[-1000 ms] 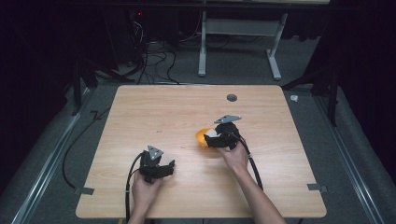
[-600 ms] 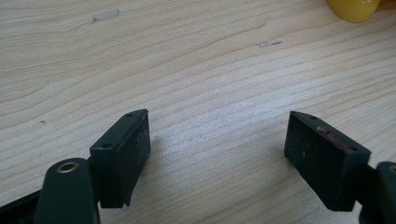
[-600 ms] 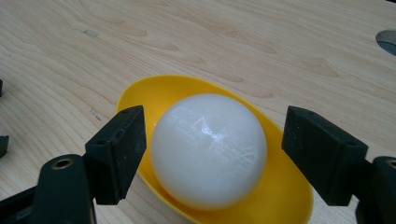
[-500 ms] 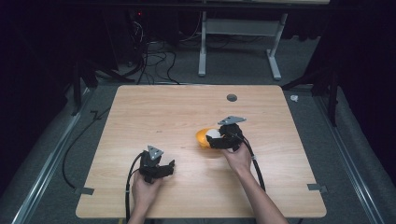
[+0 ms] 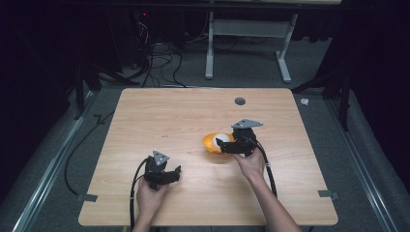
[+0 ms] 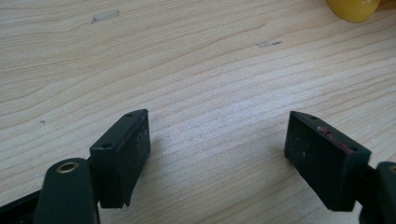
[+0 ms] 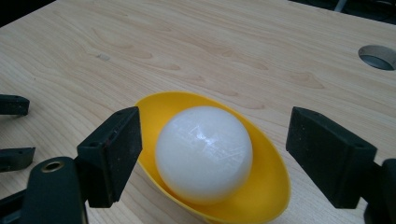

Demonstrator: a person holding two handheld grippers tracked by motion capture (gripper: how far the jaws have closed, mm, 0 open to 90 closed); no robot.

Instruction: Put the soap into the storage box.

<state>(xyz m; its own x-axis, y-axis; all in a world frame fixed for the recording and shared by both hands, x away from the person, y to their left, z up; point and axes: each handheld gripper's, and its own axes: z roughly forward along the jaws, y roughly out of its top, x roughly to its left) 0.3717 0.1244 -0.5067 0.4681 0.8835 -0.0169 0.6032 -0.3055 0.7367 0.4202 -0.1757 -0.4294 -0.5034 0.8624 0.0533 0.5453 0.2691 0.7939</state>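
— Right gripper (image 5: 226,144), mine, sits just right of centre in the high view, jaws turned toward the left of the frame and reaching over the yellow bowl (image 5: 213,143). A white ball (image 5: 221,139) rests inside that bowl. What do you make of the other one?

— Your left gripper (image 5: 170,174) lies low and left of centre, held by your left hand (image 5: 149,194) near the table's (image 5: 169,116) front edge, well apart from the bowl. The bowl is up and to the right of it.

— In the left gripper view, that gripper (image 6: 217,154) has its jaws spread wide over bare wood, nothing between them. A sliver of the yellow bowl (image 6: 352,9) shows at the upper right corner of the frame, far off.

— And the right gripper view?

— My right gripper (image 7: 212,154) stands wide open, one jaw at lower left, one at lower right, with the white ball (image 7: 204,153) dead centre between them and touching neither. The yellow bowl (image 7: 261,186) cradles it; the bowl's long axis runs from upper left toward lower right of the frame, so the left jaw overlaps the near rim. A round hole (image 7: 379,57) in the tabletop shows at the upper right.

— So which hand is nearer?

— The right, by a long way. I judge that if the ball is to be picked up, it lies straight ahead along the jaws; closing would meet the ball, though the left jaw may catch the rim first.
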